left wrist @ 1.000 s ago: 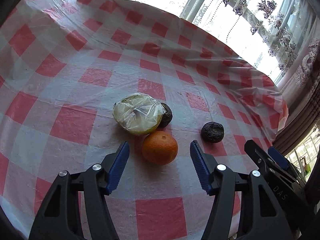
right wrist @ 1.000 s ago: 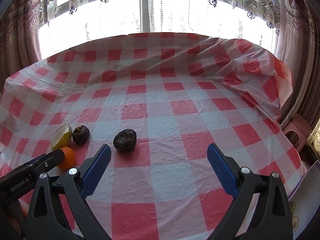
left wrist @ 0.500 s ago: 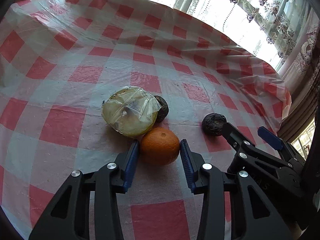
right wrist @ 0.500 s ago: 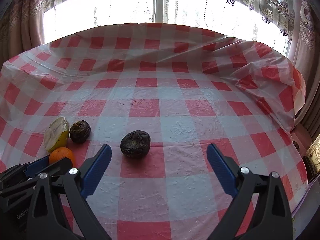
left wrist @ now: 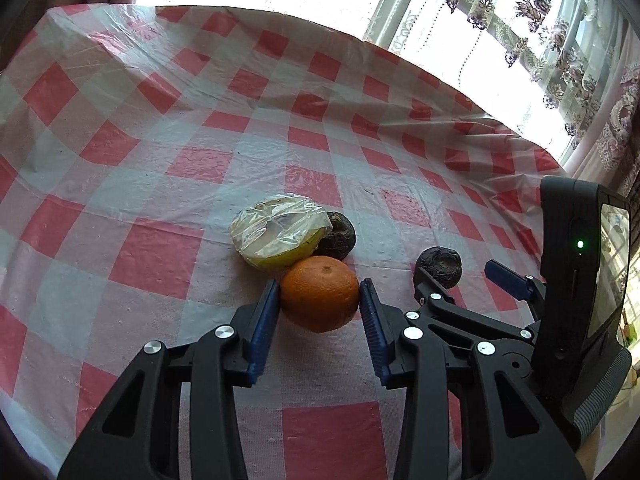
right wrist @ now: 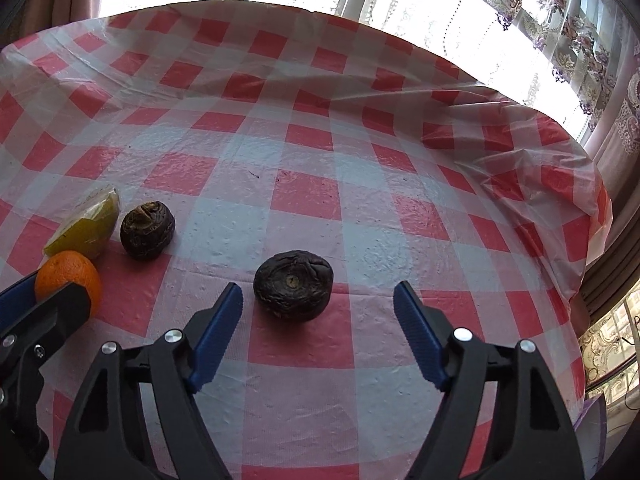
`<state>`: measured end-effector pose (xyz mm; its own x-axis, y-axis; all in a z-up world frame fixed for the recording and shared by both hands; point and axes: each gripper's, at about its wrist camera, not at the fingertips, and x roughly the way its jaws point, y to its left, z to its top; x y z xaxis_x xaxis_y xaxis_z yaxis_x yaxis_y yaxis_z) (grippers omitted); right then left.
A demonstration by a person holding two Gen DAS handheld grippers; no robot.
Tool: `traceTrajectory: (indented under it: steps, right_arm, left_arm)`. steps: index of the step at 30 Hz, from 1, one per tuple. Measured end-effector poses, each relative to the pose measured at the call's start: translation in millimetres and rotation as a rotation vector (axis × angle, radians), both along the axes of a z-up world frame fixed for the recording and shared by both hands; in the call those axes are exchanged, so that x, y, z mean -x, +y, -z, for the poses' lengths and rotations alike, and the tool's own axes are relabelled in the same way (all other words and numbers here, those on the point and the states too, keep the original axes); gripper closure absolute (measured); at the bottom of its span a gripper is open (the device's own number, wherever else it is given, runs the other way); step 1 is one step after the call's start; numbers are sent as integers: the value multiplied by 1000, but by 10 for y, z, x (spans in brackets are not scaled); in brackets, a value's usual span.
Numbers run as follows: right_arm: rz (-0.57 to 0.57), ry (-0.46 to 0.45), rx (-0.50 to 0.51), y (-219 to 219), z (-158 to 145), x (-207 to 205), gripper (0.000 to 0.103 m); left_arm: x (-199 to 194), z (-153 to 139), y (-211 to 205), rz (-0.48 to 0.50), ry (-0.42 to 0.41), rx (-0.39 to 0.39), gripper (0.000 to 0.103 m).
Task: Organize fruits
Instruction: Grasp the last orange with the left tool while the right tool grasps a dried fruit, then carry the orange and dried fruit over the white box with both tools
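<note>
The left gripper [left wrist: 320,300] squeezed the orange [left wrist: 319,293] on the cloth [left wrist: 160,152], beside the wrapped fruit [left wrist: 276,230]. The right gripper [right wrist: 318,300] had just been closing. Its jaws stood apart around a dark fruit [right wrist: 293,285], not touching it.

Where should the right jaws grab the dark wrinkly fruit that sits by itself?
Grip the lone dark wrinkled fruit across its rounded left and right sides, coming from the near side and slightly above, as the right gripper already points. It sits squat, dimpled end facing the camera, with bare tablecloth on both sides, so the open jaws, which have just been closing, fit.
</note>
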<state>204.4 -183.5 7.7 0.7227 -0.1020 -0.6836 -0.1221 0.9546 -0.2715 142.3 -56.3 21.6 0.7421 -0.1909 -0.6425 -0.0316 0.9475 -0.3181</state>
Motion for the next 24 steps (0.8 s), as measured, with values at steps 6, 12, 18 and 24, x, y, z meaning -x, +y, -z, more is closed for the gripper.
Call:
traceTrajectory:
  steps: [6,12,18,24]
  right_arm:
    - [-21,28,5,45,15,-70,44]
    - [-41,43,-32,39,5,-22,61]
    - [-37,50,-61,-46,-3,115,61]
    - [-4,42,-126,-279,-85,308,61]
  left_arm:
    - [9,-3,4,0,-2,-1,65]
    - [30,-18,-9,1,-9,-7,65]
    - [71,-44,-57,8,-22,-19,65]
    - [139,-110,-139,31,-56,-37,65]
